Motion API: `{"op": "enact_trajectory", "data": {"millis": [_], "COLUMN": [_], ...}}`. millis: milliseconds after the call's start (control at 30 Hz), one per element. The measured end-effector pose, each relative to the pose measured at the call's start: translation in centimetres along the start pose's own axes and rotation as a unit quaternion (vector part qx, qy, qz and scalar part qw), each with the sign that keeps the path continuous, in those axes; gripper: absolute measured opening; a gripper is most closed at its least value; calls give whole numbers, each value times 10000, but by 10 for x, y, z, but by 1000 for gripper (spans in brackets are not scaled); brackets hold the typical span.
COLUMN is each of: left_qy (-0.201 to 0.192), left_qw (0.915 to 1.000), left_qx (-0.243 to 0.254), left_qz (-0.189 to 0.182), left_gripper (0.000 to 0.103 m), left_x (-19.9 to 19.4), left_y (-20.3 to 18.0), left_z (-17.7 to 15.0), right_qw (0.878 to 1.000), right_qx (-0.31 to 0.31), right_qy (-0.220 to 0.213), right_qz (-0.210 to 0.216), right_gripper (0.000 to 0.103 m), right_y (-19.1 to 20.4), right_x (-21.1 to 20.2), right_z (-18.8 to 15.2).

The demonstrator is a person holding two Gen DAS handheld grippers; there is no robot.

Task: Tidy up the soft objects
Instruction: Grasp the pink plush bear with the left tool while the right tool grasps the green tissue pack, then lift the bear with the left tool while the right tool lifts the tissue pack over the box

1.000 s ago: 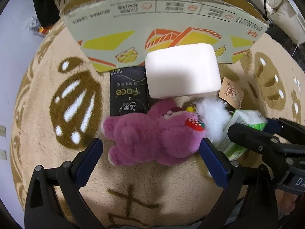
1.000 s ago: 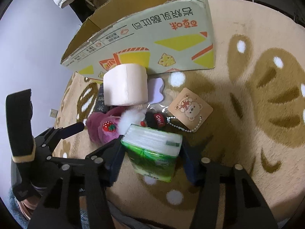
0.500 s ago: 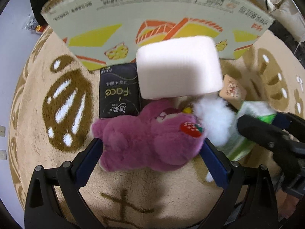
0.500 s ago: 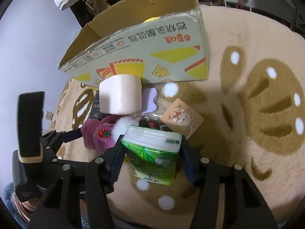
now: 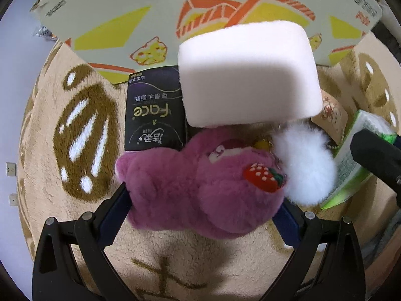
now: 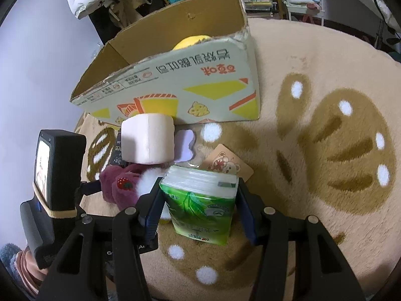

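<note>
- My left tongs [image 5: 203, 210] pinch the purple plush bear [image 5: 200, 188] from both sides, on the beige rug [image 5: 50, 165].
- My right tongs [image 6: 198, 208] clamp the green tissue pack [image 6: 200, 200], just above the rug.
- Behind the bear lie a white toilet roll [image 5: 248, 75] and a black tissue pack [image 5: 153, 110].
- The cardboard box [image 6: 180, 80] stands beyond, open.

Soft, even indoor light falls across the carpet [image 6: 313, 180], casting faint shadows. The white tissue roll [image 5: 248, 75] glares, overexposed and slightly soft close up. Fisheye lenses bend both views, with dark corners.
</note>
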State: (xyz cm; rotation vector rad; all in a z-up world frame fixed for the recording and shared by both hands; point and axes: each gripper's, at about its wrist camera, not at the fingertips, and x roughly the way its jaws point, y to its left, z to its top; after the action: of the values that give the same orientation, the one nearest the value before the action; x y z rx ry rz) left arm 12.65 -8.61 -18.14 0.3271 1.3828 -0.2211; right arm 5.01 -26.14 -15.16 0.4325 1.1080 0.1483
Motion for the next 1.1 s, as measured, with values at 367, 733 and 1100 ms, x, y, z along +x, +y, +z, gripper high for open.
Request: {"op": "enact_trajectory", "data": {"millis": [367, 733, 1100], "left_qy": [-238, -764, -1832], "left_qw": [9993, 9965, 9825], "left_qx": [-180, -265, -316], "left_qz": [-217, -233, -144], "left_gripper": [90, 85, 85], "left_x": [-15, -48, -103], "left_y": [13, 21, 18], "left_z": [-7, -29, -50], "right_qw": [9996, 9947, 9799], "right_qx": [-52, -381, -603], "right_qy": [-260, -959, -1901], "right_qz": [91, -35, -45], "right_gripper": [56, 56, 56], "right_y": [7, 18, 23], "right_x": [-9, -32, -70], "right_z": [2, 1, -10]}}
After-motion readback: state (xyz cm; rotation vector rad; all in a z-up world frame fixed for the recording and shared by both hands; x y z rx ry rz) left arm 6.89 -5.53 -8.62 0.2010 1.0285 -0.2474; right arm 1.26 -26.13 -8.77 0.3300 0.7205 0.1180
